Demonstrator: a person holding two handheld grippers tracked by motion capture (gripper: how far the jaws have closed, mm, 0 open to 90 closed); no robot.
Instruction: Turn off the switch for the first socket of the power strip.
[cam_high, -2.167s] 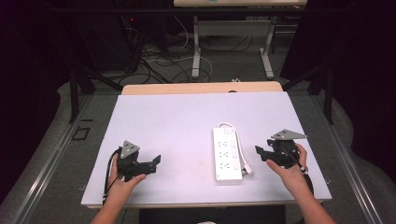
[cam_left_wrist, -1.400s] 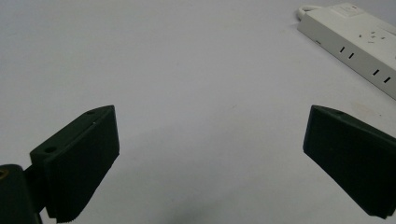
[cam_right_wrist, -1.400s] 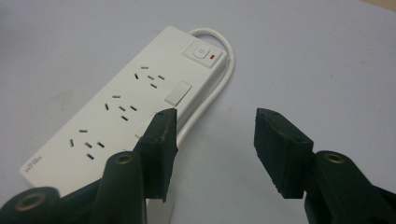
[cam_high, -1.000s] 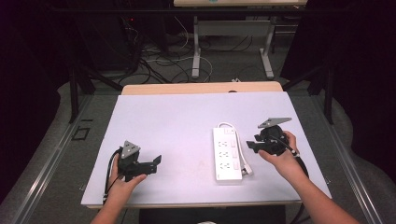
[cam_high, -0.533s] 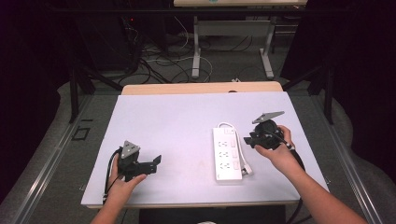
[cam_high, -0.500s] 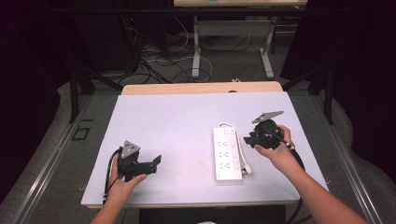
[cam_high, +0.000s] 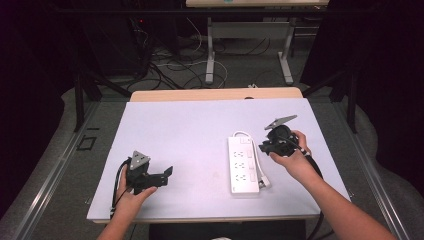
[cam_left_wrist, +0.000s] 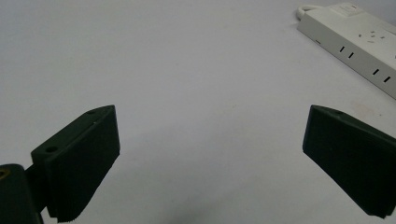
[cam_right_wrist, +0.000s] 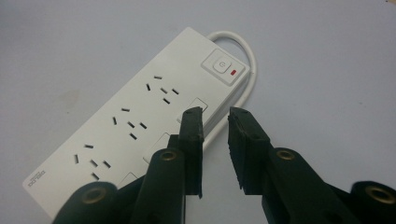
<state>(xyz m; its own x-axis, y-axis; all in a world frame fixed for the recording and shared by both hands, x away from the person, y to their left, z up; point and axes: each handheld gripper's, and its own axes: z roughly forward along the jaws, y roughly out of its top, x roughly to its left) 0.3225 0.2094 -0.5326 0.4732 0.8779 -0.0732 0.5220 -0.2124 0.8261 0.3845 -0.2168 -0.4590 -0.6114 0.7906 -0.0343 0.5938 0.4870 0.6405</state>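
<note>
You had 2 tools: left hand-held gripper (cam_high: 165, 175) w/ jaws wide apart, holding nothing; right hand-held gripper (cam_right_wrist: 215, 116) nearly closed, empty, just above 1 white power strip (cam_right_wrist: 140, 121) on the bench (cam_high: 190, 130).

I see the power strip (cam_high: 243, 165) on the table (cam_high: 190, 130), lower right of centre — my right gripper (cam_high: 265, 146) just beside its right edge, my left gripper (cam_high: 162, 177) well apart, lower left.
</note>
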